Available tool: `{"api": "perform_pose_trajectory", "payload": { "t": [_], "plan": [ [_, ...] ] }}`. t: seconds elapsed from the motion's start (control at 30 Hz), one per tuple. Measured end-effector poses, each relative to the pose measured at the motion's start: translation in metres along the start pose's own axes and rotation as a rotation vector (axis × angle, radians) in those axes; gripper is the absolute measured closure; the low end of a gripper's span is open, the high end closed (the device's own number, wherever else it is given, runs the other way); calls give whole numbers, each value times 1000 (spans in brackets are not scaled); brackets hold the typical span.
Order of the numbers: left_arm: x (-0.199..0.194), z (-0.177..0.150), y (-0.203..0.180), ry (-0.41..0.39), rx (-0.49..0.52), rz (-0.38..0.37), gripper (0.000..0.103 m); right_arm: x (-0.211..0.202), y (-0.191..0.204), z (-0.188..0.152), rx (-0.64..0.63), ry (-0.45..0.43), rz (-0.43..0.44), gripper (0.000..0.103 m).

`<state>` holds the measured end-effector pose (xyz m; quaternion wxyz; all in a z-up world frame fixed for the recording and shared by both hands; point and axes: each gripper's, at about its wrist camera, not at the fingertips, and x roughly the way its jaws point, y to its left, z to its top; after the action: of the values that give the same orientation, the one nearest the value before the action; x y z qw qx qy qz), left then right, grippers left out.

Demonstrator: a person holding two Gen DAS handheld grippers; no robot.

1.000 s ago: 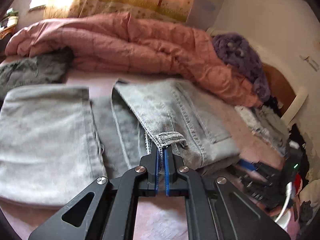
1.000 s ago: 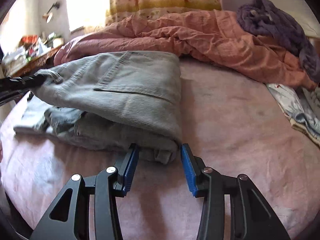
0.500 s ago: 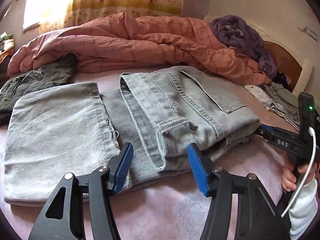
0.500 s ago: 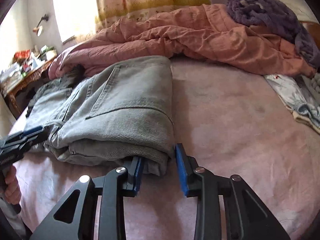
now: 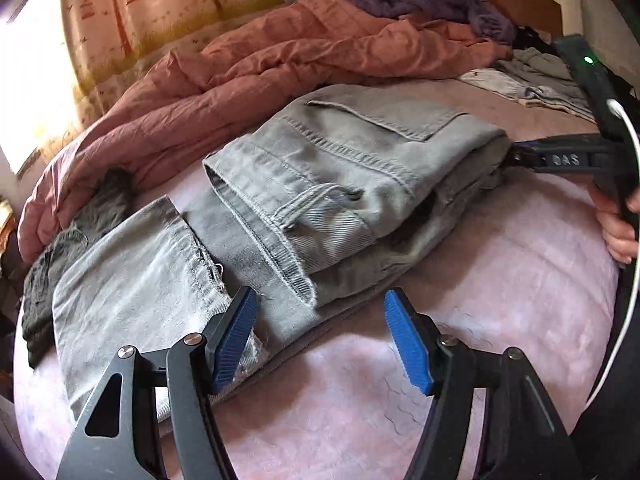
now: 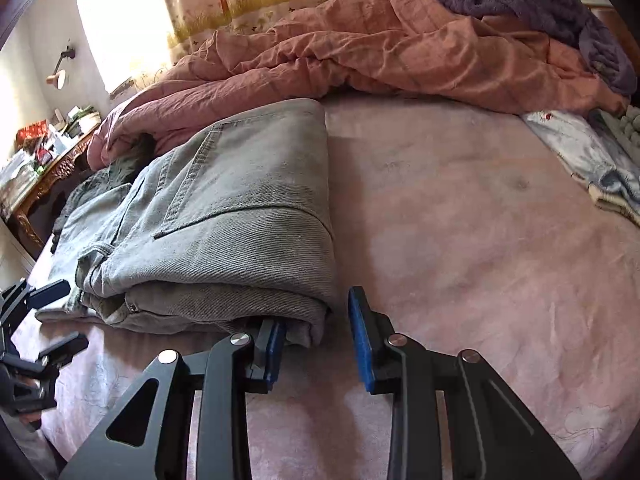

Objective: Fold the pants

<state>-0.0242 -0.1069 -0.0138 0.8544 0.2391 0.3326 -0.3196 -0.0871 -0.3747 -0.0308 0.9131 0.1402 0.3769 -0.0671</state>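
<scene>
We have the pants (image 5: 340, 184) folded over on the bed (image 5: 500, 280), waistband half on top, leg ends still flat; our left gripper (image 5: 320, 336) has just been opening and stands spread, nothing between its pads; our right gripper (image 6: 316, 344) straddles the fold's corner, whether pinching we cannot tell; next, probably, bring the leg ends over.

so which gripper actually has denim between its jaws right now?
The right gripper: the folded corner of the grey jeans sits between its jaws. The left gripper has just been opening; its jaws stand wide at the jeans' near edge, pinching nothing.
</scene>
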Motion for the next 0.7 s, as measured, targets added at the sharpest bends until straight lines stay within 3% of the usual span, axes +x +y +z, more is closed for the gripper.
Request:
{"api": "perform_pose_trajectory", "payload": {
  "t": [0.17, 0.37, 0.47, 0.6, 0.7],
  "plan": [
    [3, 2, 17, -26, -164, -228, 38, -1, 2, -1, -15, -2, -7, 73],
    [10, -3, 35, 3, -406, -415, 34, -2, 2, -2, -28, -4, -12, 73],
    [11, -1, 40, -13, -441, -446, 43, -3, 6, -3, -53, -11, -34, 73],
    [31, 8, 39, 63, -433, -429, 44, -2, 7, -3, -55, -9, -34, 73],
    [39, 15, 43, 51, -485, -470, 42, -2, 6, -3, -49, -7, -32, 73]
  ]
}}
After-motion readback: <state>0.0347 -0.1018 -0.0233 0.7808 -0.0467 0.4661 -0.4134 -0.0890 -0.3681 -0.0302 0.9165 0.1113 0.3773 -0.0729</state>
